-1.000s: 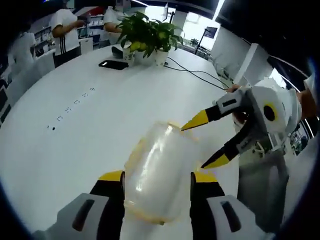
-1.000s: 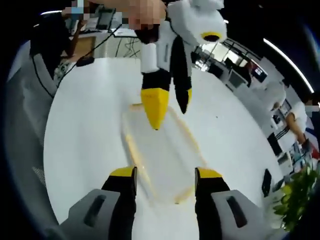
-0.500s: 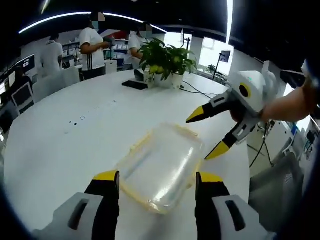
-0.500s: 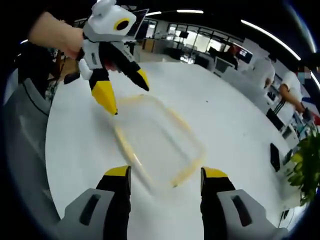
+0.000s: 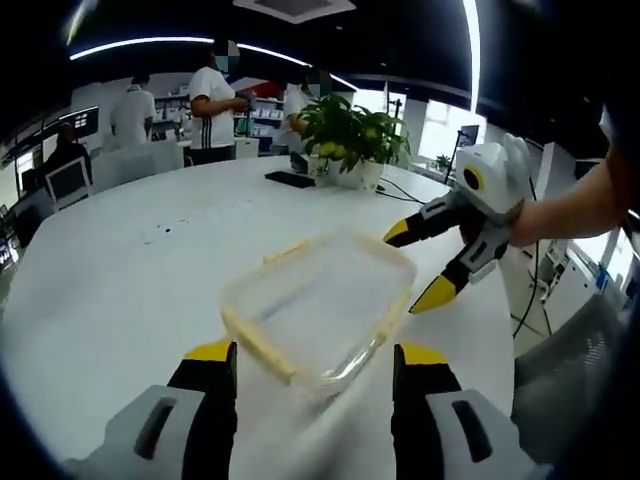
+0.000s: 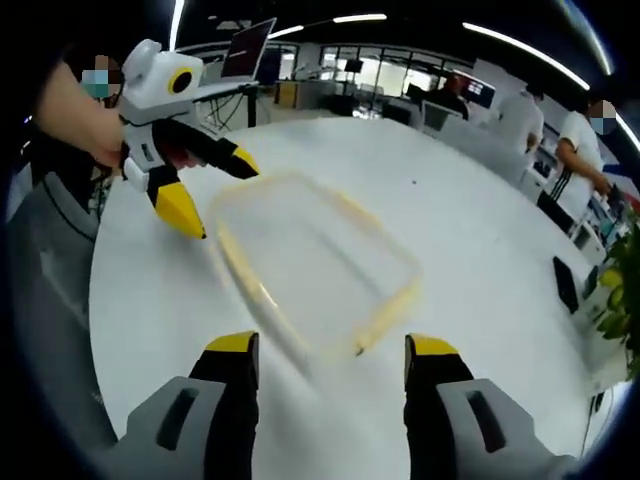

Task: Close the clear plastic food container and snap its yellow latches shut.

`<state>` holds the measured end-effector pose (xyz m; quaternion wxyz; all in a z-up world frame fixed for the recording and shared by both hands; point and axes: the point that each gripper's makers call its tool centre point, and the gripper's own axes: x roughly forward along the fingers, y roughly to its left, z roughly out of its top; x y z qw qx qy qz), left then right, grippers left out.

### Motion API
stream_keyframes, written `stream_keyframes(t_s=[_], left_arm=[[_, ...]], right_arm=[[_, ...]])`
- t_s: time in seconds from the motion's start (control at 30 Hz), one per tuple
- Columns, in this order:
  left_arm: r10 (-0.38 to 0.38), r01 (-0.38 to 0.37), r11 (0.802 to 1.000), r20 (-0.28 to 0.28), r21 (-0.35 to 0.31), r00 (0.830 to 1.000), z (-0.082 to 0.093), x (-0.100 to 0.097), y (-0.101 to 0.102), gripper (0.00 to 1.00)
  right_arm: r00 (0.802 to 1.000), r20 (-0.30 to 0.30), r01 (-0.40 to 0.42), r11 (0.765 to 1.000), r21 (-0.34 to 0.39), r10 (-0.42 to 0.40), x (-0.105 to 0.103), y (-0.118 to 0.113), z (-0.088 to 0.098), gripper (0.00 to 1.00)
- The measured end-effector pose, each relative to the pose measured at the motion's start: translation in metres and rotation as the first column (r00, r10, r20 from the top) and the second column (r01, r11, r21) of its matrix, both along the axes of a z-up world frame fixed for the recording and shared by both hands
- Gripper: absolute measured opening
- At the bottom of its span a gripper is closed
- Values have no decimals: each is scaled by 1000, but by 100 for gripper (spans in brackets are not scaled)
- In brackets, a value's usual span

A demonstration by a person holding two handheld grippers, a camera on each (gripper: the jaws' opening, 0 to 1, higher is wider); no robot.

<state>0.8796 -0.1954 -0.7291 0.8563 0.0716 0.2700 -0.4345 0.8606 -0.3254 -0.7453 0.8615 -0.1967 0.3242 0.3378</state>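
Note:
A clear plastic container with a yellow rim lies flat on the round white table. My left gripper is open, and the container's near corner lies between its jaws. My right gripper comes in from the right, open, its yellow tips just off the container's far right corner. In the right gripper view the container is blurred and lies ahead of my open right gripper. The left gripper stands open at the container's far left corner, held by a hand.
A potted plant and a dark phone sit at the table's far side, with cables beside them. Several people stand behind the table. A second phone lies to the right in the right gripper view.
Both cameras have dropped lower and drawn back a little, so the container looks flatter and farther off. Both grippers remain open at opposite ends of it.

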Motion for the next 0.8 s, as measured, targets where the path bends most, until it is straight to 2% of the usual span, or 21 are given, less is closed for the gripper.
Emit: stream_keyframes(t_s=[0.2, 0.33, 0.5, 0.8], left_arm=[[-16, 14, 999, 43, 37, 999, -9, 1, -4, 56], [17, -20, 999, 68, 40, 998, -9, 7, -1, 51], [13, -16, 999, 78, 40, 997, -9, 8, -1, 49], [14, -17, 999, 80, 40, 997, -8, 9, -1, 48]], right_arm=[[1000, 7, -15, 1000, 1, 15, 2, 6, -9, 54], [1000, 15, -20, 1000, -6, 20, 4, 6, -14, 51], [998, 46, -31, 999, -9, 32, 8, 6, -12, 45], [998, 53, -38, 999, -26, 40, 9, 6, -12, 44]])
